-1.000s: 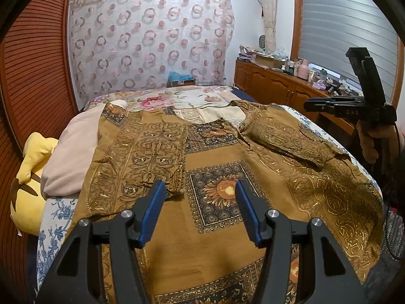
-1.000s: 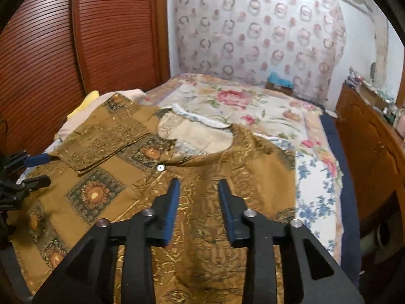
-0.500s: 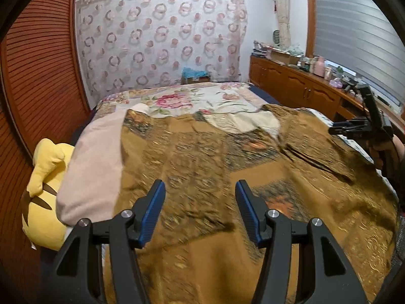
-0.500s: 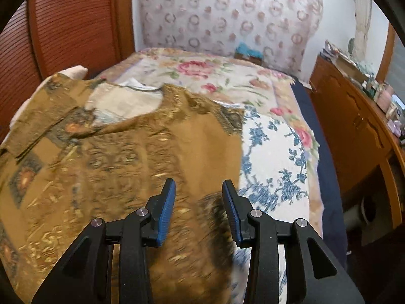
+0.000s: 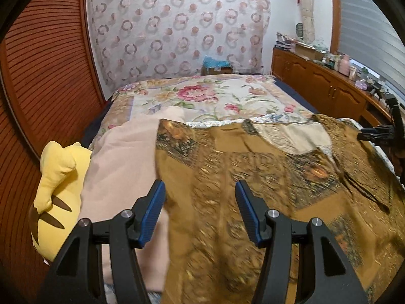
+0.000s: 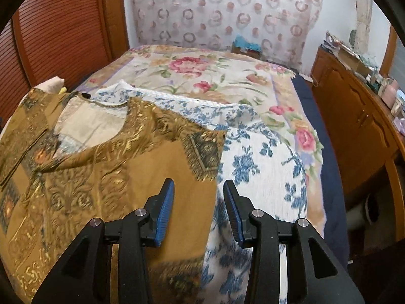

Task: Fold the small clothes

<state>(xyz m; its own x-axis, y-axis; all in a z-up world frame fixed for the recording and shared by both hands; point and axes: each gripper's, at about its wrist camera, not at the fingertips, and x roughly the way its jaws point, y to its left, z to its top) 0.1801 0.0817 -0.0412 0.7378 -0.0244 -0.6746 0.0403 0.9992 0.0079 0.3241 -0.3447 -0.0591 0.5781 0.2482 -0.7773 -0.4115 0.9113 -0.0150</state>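
Both now out at opposite side edges of brown patterned top (image 5: 253,202), spread flat on bed (image 5: 202,96). Left gripper (image 5: 200,207) half-wide, empty; right gripper (image 6: 198,207) narrower, empty, over hem side. Side fold next, probably.

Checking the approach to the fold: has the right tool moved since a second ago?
Yes. The right tool has shifted right, from over the shirt's middle to its right edge beside the blue-flowered sheet.
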